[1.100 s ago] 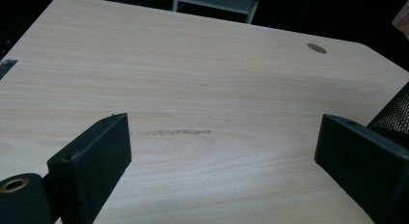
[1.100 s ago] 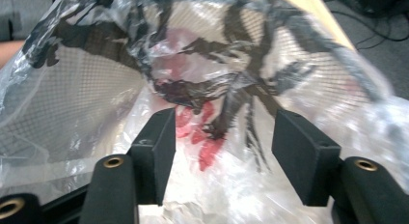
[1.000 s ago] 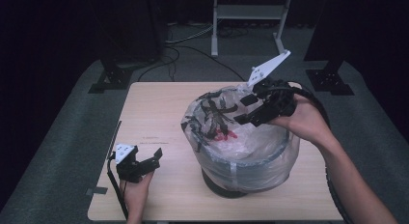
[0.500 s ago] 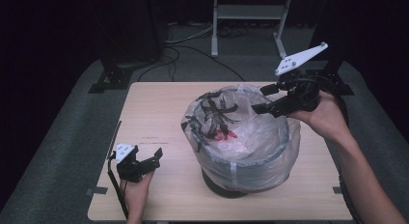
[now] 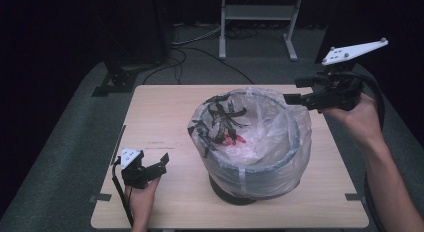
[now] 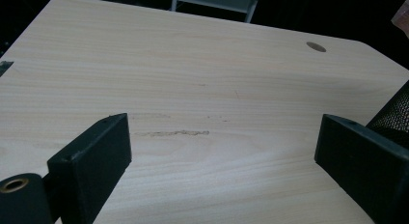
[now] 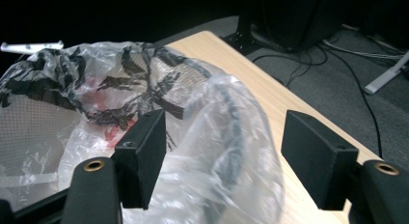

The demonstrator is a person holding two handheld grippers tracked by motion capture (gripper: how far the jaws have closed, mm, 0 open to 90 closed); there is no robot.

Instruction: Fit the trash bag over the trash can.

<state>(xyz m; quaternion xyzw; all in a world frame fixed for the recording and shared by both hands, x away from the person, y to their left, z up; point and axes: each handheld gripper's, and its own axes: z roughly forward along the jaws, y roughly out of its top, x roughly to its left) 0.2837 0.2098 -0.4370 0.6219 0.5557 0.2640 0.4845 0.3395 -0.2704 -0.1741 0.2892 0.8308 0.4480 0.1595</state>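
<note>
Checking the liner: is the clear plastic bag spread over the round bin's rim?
Mostly spread: the clear plastic bag drapes over the rim; its printed side bunches inward.

Thin glossy crinkled plastic bag (image 5: 260, 127), dark mesh bin (image 5: 250, 167), smooth matt pale wood-grain table (image 5: 165, 107), matt black tools

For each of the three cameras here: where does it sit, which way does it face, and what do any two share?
High view: above the person's side, looking forward and down on the table, the bag-lined bin, both hands.
Left gripper view: on the left gripper, looking along open jaws across bare tabletop.
Right gripper view: on the right gripper, open, looking over the bin's rim at the plastic bag.
Shared: high and right gripper views both show the bag.
</note>
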